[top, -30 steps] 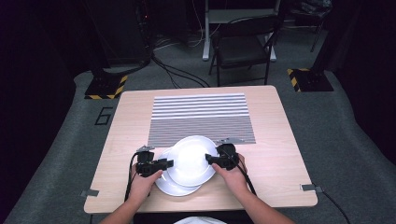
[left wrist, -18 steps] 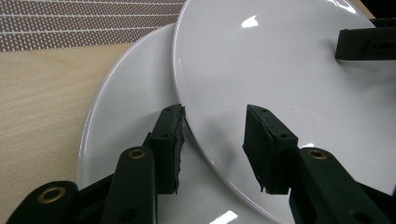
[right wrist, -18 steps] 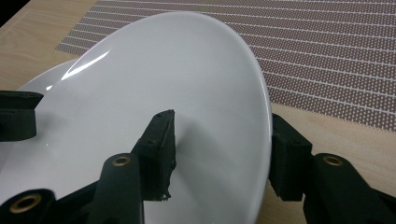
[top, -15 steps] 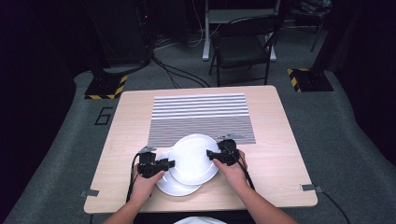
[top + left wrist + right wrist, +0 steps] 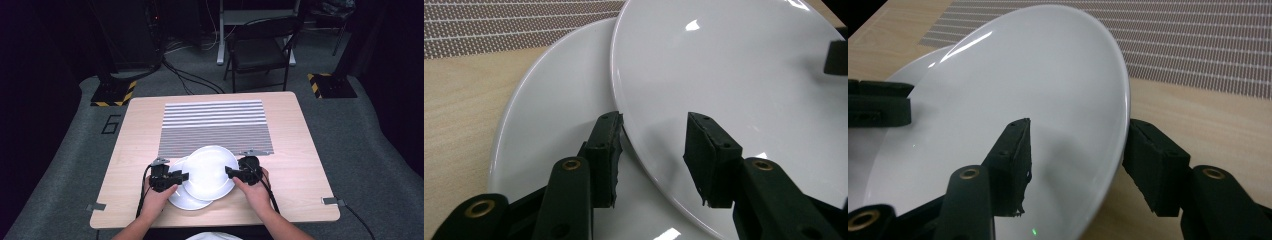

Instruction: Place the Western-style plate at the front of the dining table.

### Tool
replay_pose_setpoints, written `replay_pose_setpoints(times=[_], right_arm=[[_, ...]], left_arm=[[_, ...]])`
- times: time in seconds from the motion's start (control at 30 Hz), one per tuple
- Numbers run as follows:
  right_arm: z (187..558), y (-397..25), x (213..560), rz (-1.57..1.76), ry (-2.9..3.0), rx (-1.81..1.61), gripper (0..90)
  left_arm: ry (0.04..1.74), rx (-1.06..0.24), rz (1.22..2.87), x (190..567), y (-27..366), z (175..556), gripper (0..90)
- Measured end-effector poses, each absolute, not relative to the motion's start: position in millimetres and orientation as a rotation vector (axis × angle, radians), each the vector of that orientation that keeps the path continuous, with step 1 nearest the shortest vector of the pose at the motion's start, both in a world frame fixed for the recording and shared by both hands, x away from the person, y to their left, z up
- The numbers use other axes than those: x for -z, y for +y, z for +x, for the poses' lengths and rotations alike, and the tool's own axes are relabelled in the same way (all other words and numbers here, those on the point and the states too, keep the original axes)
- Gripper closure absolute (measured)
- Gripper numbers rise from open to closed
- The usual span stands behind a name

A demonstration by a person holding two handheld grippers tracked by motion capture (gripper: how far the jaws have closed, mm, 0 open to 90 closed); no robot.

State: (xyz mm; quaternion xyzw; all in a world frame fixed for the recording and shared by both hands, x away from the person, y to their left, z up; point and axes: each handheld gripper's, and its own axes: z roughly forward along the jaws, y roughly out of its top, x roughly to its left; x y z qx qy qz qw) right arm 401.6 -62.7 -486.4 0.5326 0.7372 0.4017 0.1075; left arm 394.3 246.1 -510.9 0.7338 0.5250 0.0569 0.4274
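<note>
Both my hands have drawn slightly nearer to me over the last second, carrying the upper glossy white ceramic plate with them, so it now sits a little closer to the near edge of the pale wooden table. That plate rides tilted, overlapping the second white plate lying flat on the table beneath it and to the near left.

My left gripper straddles the top plate's left rim with its jaws set apart; in the left gripper view the rim passes between them, one jaw under and one over, and I can't tell whether they actually pinch it. My right gripper brackets the right rim the same way, its jaws wide either side of the edge (no firm clamp that I can see).

I judge I'm mid-lift, separating the top plate from the lower one. Next I'd want both grips secure, then raise it level and carry it clear, perhaps towards the grey striped woven placemat on the far side, without dragging the lower plate along.
</note>
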Motion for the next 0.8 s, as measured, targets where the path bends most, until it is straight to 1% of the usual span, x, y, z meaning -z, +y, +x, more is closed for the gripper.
replay_pose_setpoints(times=[0.23, 0.33, 0.47, 0.73, 0.8], right_arm=[[372, -70, 490, 1.603, 2.196, -1.21, 43.3], [364, -70, 490, 1.619, 2.213, -1.228, 43.4], [358, -67, 489, 1.622, 2.223, -1.232, 43.6], [356, -70, 489, 1.581, 2.229, -1.184, 49.8], [355, -71, 490, 1.591, 2.227, -1.178, 49.6]], left_arm=[[1.317, -0.148, 1.833, 511, 245, 394, 57.9], [1.318, -0.124, 1.825, 511, 244, 394, 57.7], [1.314, -0.133, 1.828, 511, 241, 393, 57.2], [1.296, -0.102, 1.839, 510, 238, 390, 57.0], [1.289, -0.105, 1.842, 510, 238, 390, 57.0]])
